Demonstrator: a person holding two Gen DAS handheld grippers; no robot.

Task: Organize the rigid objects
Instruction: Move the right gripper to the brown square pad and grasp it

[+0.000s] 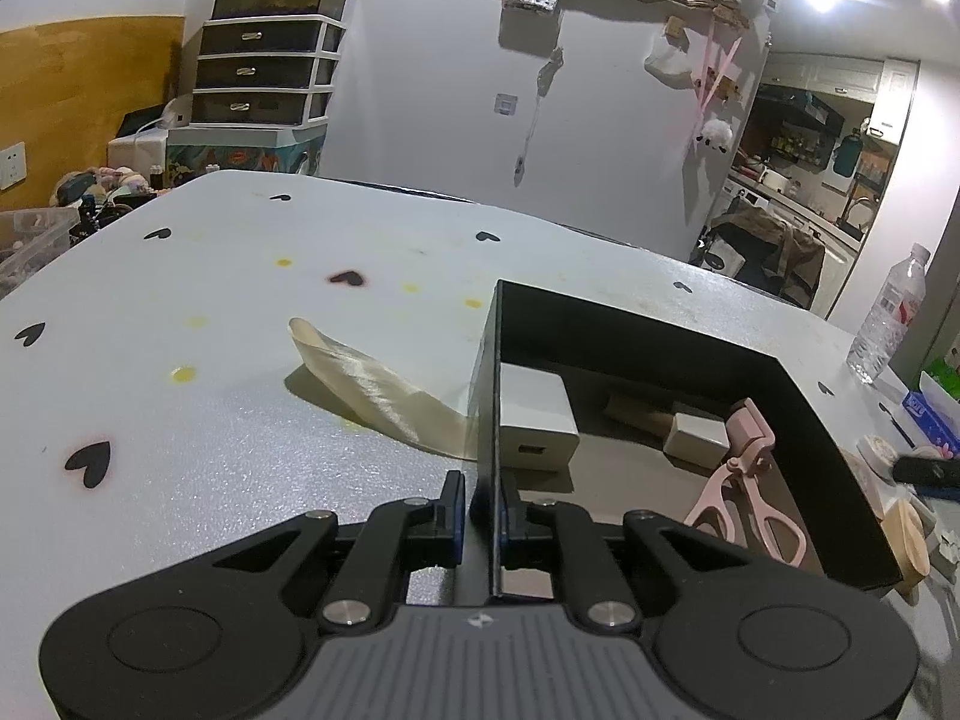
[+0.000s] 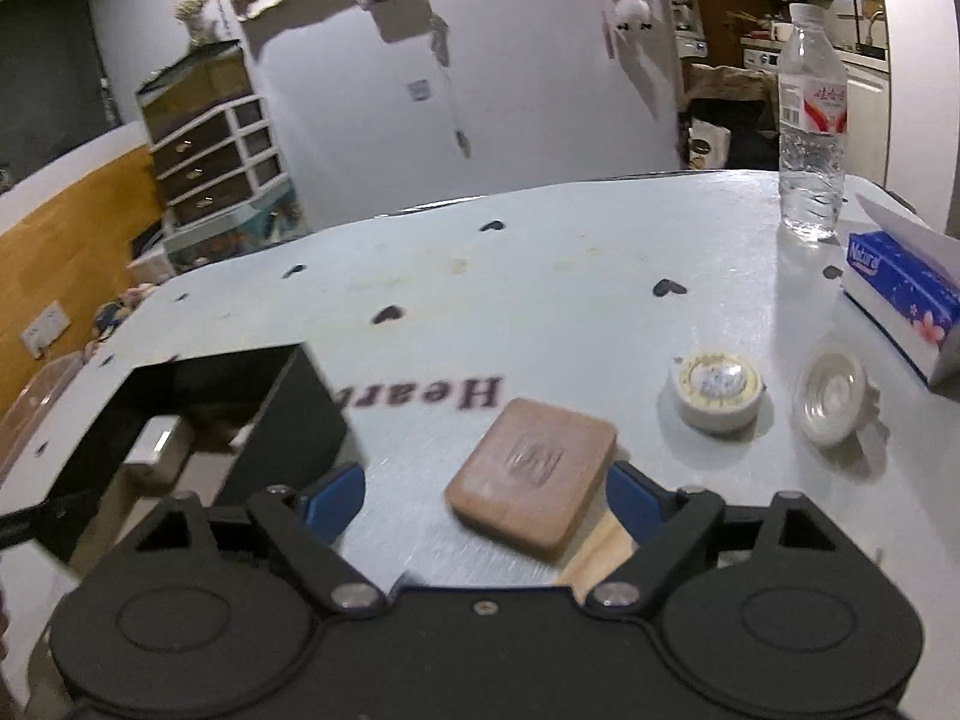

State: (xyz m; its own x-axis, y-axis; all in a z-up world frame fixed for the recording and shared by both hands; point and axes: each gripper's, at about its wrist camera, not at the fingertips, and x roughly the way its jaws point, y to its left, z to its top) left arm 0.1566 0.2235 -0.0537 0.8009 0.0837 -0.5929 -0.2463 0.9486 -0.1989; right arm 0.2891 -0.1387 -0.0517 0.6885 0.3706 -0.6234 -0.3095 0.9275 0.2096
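Now, left tool (image 1: 483, 501): clamped on black box (image 1: 630, 330) wall, on the table (image 1: 240, 420).
Right tool (image 2: 483, 495): spread wide around tan soap bar (image 2: 531, 468), beside the box.

Black open box (image 1: 648, 336) on the table, upright, one wall pinched between gripper fingers. Inside it: white block (image 1: 537, 426) with a small slot, flat against the near-left wall; smaller white block (image 1: 696, 435) toward the middle, tilted; brown piece (image 1: 636, 411) lying behind it, partly hidden; pink eyelash curler (image 1: 747, 480) leaning on the right wall, handles toward camera. Tan soap bar (image 2: 534, 468), rounded rectangle with a stamped mark, lies flat on the table just right of the box, apart from it. Round tape roll (image 2: 717, 390) flat, near the soap. Clear round lid (image 2: 831, 390) flat, just beside the roll.
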